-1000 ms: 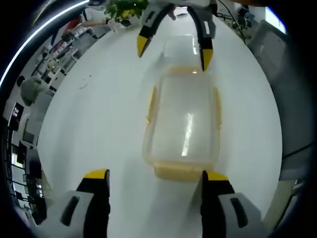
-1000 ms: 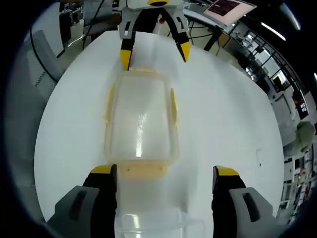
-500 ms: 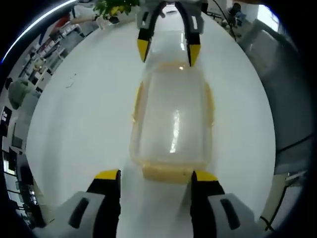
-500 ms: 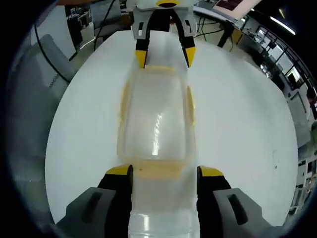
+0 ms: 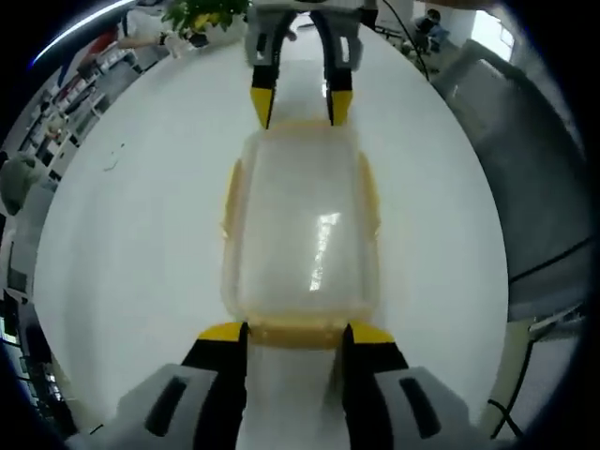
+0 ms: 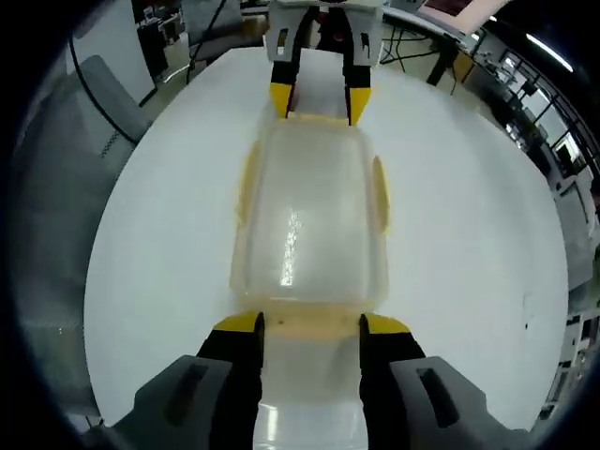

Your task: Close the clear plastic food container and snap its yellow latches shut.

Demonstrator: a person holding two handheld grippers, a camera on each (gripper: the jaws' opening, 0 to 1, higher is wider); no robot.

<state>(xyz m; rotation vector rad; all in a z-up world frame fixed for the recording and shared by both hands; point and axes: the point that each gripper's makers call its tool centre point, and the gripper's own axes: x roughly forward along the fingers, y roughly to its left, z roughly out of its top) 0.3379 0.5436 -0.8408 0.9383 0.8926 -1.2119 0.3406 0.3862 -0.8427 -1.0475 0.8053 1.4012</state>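
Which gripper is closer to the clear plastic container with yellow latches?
Neither clearly: the left gripper and the right gripper each sit at an opposite short end of the clear plastic container, jaws straddling its end latch.

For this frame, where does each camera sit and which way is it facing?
Left gripper view: rides the left gripper, looking along its yellow-tipped jaws down the lidded clear container on the white table; the right gripper faces it from the far end.
Right gripper view: rides the right gripper, looking the opposite way along the same container; the left gripper faces it at the far end.
Shared: the container, its yellow latches, the table, and both grippers, each at one short end.
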